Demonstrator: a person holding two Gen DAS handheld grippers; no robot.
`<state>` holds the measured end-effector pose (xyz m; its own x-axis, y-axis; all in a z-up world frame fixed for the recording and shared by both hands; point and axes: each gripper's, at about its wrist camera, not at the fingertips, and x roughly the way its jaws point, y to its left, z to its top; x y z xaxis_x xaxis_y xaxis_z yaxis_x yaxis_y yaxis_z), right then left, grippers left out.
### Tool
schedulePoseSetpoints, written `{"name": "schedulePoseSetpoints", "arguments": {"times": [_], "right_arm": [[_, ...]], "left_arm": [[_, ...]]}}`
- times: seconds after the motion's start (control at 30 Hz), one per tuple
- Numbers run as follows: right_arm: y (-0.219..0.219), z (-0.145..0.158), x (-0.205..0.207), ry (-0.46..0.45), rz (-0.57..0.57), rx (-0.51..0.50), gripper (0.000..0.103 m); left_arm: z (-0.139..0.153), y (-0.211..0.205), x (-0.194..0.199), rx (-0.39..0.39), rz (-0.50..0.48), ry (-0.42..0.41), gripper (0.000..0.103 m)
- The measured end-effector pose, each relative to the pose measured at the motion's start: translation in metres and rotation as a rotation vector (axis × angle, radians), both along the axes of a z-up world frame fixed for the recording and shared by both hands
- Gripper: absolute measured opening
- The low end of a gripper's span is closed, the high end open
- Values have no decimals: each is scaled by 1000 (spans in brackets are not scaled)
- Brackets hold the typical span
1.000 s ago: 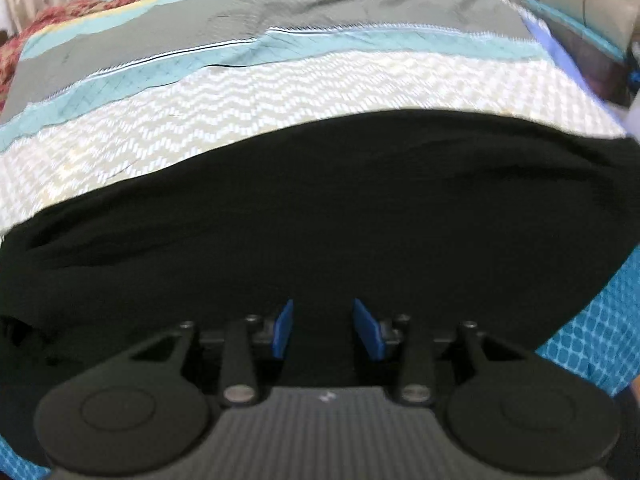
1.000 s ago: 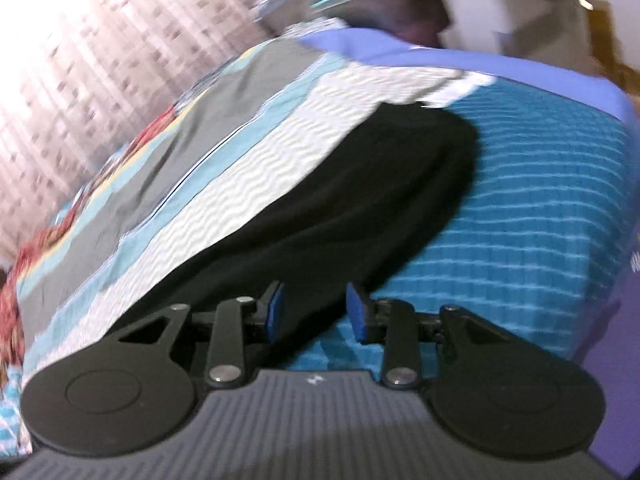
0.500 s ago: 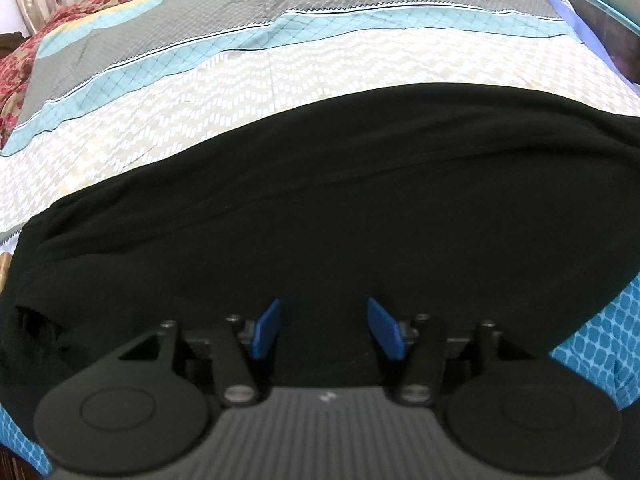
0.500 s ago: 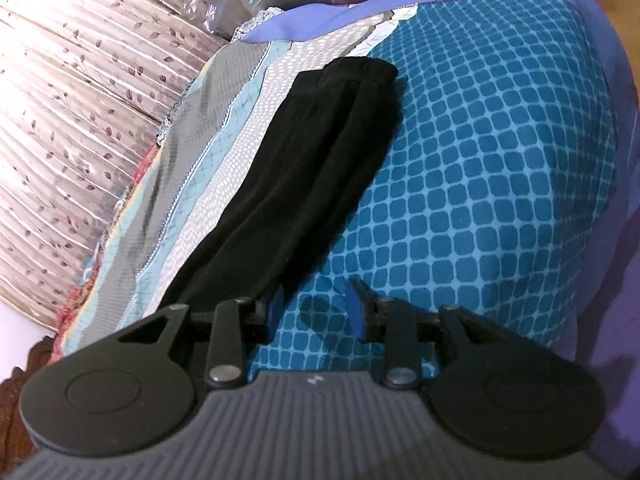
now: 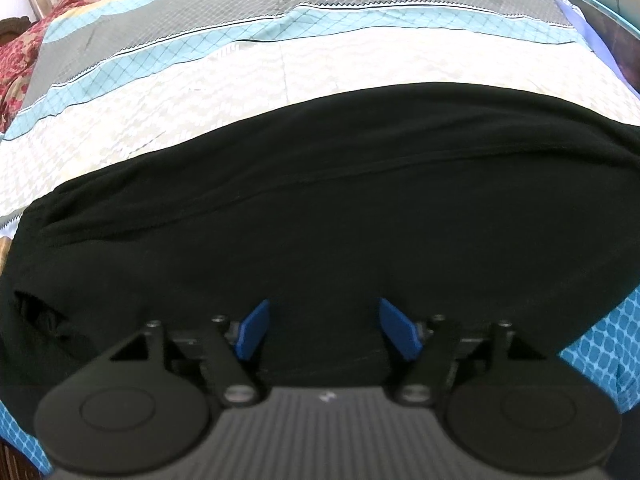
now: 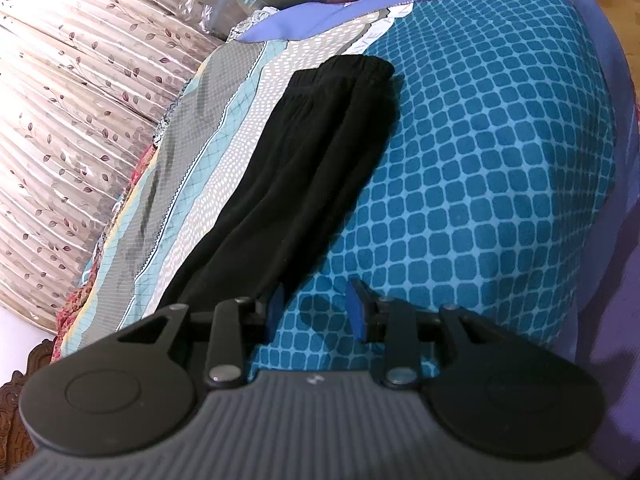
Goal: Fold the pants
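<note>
Left wrist view: the left gripper (image 5: 323, 330) hung wide apart over the black soft-fabric pants (image 5: 340, 208), which spread just ahead of its blue fingertips.
Right wrist view: the right gripper (image 6: 314, 307) gaped empty above the teal grid-patterned bedsheet (image 6: 480, 184); the pants (image 6: 304, 176) stretched ahead-left beside the striped patchwork bedspread (image 6: 224, 128).

I see a bed (image 6: 480, 184) under both tools. Its sheet (image 5: 248, 80) runs in bands: teal squares nearest me, then cream, pale blue, grey and a red floral strip farthest ahead. Black pants (image 5: 320, 216) lie flat on it, stretched crosswise just ahead of my left tool. From my right tool they (image 6: 304, 176) reach away ahead-left as one long strip, along the seam between the teal squares and the cream band.
</note>
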<state>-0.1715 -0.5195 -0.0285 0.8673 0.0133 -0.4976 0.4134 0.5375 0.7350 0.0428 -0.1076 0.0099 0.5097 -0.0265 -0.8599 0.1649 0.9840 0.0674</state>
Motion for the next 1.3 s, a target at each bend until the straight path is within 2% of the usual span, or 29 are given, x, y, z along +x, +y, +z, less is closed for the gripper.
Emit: {"name": "schedulePoseSetpoints", "arguments": {"times": [0.77,0.83,1.2,1.27,1.3], "right_arm": [[18,-8,11,-41,-60,24,37],[25,-6,26,-42,-66,24,37],[37,-2,44,-50,-76,25,37],[44,3,54,-62,-79,5,39],[46,8,57,-76,-87,-20,44]], "left_arm": [[-4,3,0,-15,24,5,77],[-4,3,-1,-15,24,5,77],[-4,5,-1,-18,25,9,81],[-4,6,-1,-22,23,11,82],[-4,6,-1,-23,23,11,82]]}}
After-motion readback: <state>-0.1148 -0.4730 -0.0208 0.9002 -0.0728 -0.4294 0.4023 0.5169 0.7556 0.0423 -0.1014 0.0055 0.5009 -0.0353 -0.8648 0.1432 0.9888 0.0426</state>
